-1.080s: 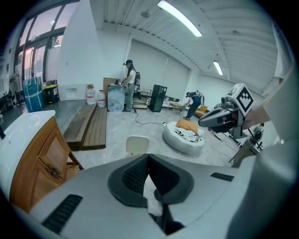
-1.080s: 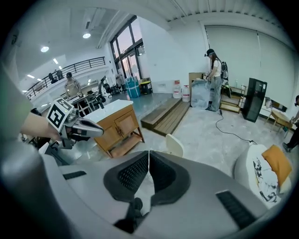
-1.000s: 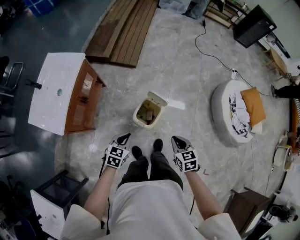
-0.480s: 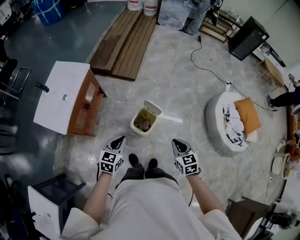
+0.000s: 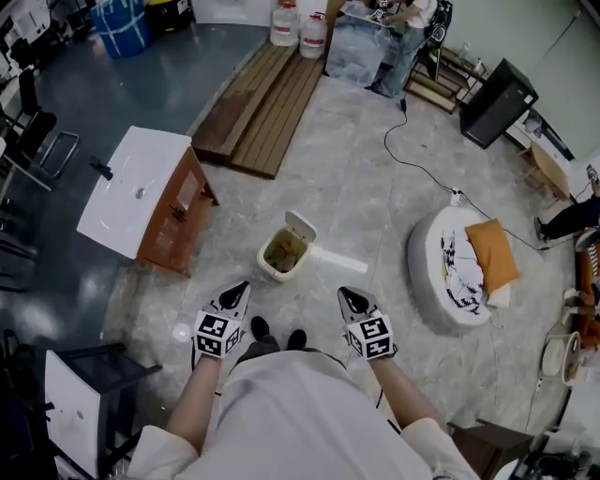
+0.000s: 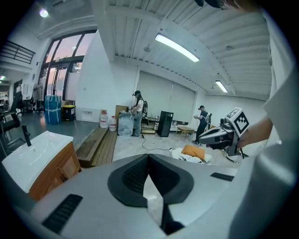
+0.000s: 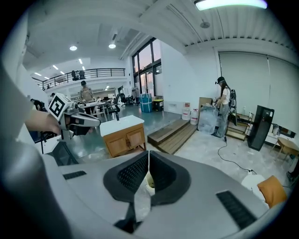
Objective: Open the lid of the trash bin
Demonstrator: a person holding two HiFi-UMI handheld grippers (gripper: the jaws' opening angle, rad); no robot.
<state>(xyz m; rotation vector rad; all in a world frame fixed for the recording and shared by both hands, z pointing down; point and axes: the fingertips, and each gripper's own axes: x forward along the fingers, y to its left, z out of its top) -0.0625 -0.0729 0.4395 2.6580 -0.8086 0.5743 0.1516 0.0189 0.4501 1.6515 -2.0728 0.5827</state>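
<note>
A small cream trash bin (image 5: 282, 255) stands on the marble floor ahead of my feet, its lid (image 5: 300, 226) tipped up at the far side and rubbish showing inside. My left gripper (image 5: 239, 288) hangs shut and empty, near and left of the bin and well apart from it. My right gripper (image 5: 344, 294) is also shut and empty, near and right of the bin. In the left gripper view the left gripper (image 6: 148, 157) has its jaws pressed together. The right gripper (image 7: 148, 154) shows a sliver of the bin (image 7: 150, 180) through the slit below its closed jaws.
A white sink top on a wooden cabinet (image 5: 141, 192) stands to the left, with wooden planks (image 5: 264, 98) beyond. A round white cushion with an orange pillow (image 5: 457, 267) lies to the right, and a cable (image 5: 412, 159) runs across the floor. A person (image 5: 405, 28) stands far back.
The view has pulled back and up, so the bin looks smaller and farther off. Both grippers stay shut near my feet. The lid stays tipped up.
</note>
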